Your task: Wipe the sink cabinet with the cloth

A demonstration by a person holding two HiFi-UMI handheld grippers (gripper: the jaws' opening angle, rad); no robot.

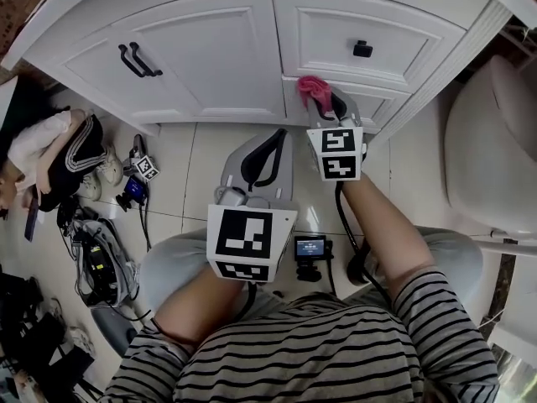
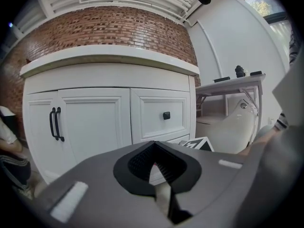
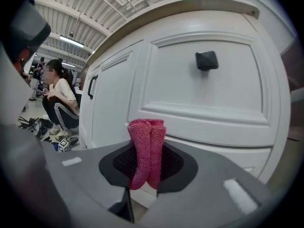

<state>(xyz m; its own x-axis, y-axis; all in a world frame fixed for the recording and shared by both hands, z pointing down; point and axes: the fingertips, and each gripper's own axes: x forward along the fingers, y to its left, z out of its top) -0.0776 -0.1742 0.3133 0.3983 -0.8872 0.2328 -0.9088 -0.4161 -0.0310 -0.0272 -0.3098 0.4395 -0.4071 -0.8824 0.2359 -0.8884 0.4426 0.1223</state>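
The white sink cabinet [image 1: 218, 49] [image 2: 95, 122] [image 3: 209, 99] stands in front of me, with two black door handles [image 1: 138, 60] and a black drawer knob [image 1: 362, 49] [image 3: 206, 60]. My right gripper [image 1: 323, 101] [image 3: 147, 172] is shut on a folded pink cloth [image 1: 312, 89] [image 3: 147, 146]. It holds the cloth upright close to the lower drawer front, below the knob; I cannot tell if the cloth touches. My left gripper [image 1: 270, 141] [image 2: 154, 164] hangs lower and further back, over the floor tiles. Its jaws are shut with nothing in them.
A person [image 1: 50, 154] [image 3: 59, 99] crouches on the floor at the left. Bags and cables [image 1: 96, 263] lie nearby, with a small marker cube [image 1: 145, 167] [image 3: 63, 146]. A white toilet [image 1: 491, 141] [image 2: 232, 127] stands at the right. A small black device [image 1: 310, 248] lies between my knees.
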